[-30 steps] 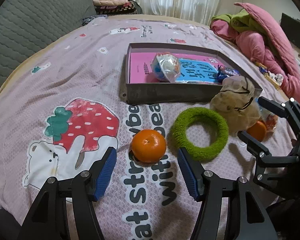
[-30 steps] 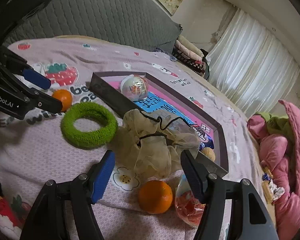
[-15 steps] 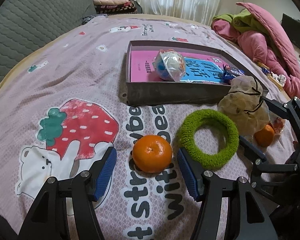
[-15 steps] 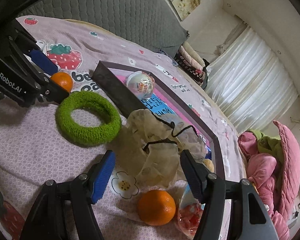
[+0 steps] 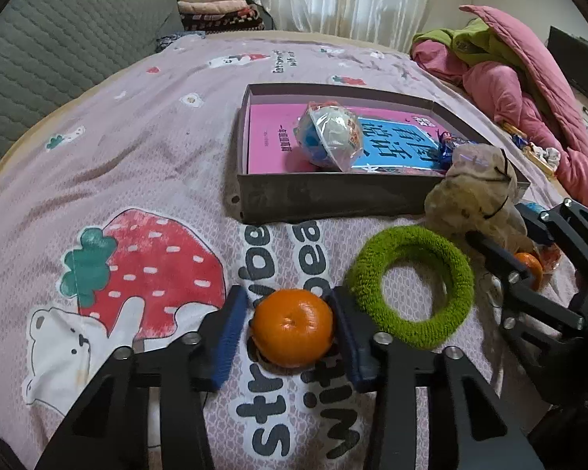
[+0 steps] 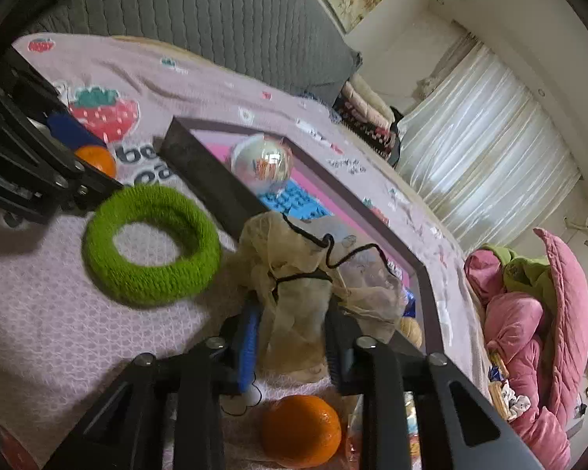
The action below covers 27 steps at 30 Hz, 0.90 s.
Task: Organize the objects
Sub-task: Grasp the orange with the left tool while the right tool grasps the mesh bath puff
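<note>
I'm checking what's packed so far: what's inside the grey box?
Inside the grey box: a pink-and-blue booklet, a wrapped toy ball, a blue candy wrapper. The beige mesh pouch hides its near corner.

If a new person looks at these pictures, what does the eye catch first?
First, the bright orange between the left gripper fingers, on the strawberry-print bedsheet. Beside it to the right lies the green ring. The right gripper is closed on a beige mesh bag at the grey box.
</note>
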{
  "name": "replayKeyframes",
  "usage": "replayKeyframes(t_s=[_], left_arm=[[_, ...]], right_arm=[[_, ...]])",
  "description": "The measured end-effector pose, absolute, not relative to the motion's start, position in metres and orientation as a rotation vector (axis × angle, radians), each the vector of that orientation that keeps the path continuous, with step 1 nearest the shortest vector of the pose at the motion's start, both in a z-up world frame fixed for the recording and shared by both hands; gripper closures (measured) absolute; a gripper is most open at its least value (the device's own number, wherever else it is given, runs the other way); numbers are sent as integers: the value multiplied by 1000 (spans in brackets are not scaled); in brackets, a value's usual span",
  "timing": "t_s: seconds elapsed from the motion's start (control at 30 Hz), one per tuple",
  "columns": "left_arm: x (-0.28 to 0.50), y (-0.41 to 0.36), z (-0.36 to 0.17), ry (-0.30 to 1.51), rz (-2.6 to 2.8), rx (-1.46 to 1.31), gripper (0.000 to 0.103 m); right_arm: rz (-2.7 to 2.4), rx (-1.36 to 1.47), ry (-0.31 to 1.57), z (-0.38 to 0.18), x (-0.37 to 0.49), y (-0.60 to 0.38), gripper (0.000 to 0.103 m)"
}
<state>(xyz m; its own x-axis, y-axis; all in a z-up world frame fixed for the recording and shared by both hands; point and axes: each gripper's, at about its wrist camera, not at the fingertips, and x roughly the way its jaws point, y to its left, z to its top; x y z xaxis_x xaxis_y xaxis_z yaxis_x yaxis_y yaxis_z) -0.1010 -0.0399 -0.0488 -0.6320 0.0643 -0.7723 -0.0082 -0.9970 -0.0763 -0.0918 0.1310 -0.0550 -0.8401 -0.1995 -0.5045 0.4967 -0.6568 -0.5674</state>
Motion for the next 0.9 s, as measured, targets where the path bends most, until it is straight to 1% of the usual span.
replayKeyframes(t_s=[0.03,0.27,0.63,0.9], left_arm=[[-101,-40,-48,-110,2797,-1325,64],[-97,-39,-45,-101,2809,-1299,64],[-82,-36,-22,-97,2855,-1204,65],[-78,-28,-11,-87,2849,-1157,65]], right_arm=[[-2483,565,1011,-54,-91,132,78],[-2478,532,983,-48,-87,136,82],[-2512,367,926,-25,-65,138,82],[-2508,340,923,-21,-60,136,82]])
